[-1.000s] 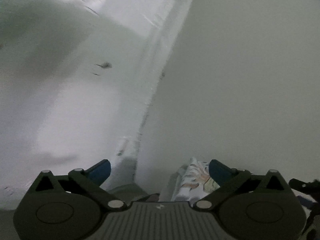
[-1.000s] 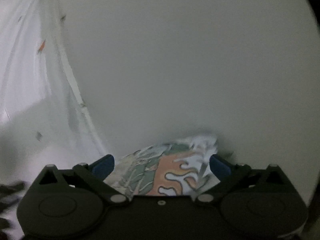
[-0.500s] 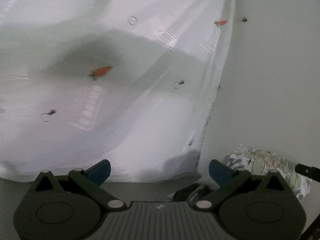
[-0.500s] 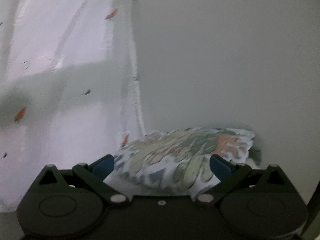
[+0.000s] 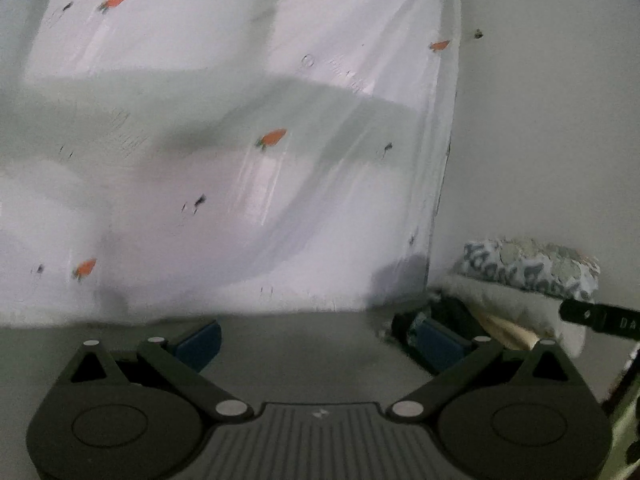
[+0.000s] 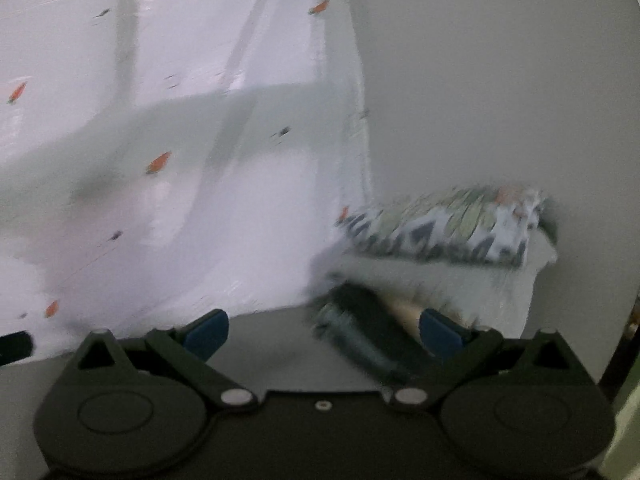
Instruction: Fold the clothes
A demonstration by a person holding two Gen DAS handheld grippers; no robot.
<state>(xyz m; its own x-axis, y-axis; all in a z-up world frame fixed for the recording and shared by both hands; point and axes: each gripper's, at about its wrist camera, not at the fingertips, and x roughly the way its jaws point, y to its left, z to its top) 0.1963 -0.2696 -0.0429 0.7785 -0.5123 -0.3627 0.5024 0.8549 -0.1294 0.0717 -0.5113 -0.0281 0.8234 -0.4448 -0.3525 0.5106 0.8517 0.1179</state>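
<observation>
Both tongs released above the tabletop.
The left tongs (image 5: 318, 338) and right tongs (image 6: 320, 330) gape wide, holding nothing. The folded print garment (image 6: 444, 226) tops a pale pile (image 6: 496, 292) at the tabletop's (image 5: 296, 344) far right edge, beside a curtain (image 5: 240, 140).

Dim, backlit, motion-blurred views with dark fisheye corners.

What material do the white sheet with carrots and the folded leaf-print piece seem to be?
White carrot-print sheet: probably thin plastic film, since it shows glossy streaks and lets light through. Folded leaf-print piece: seemingly soft matte woven fabric, though blur hides the weave.
</observation>
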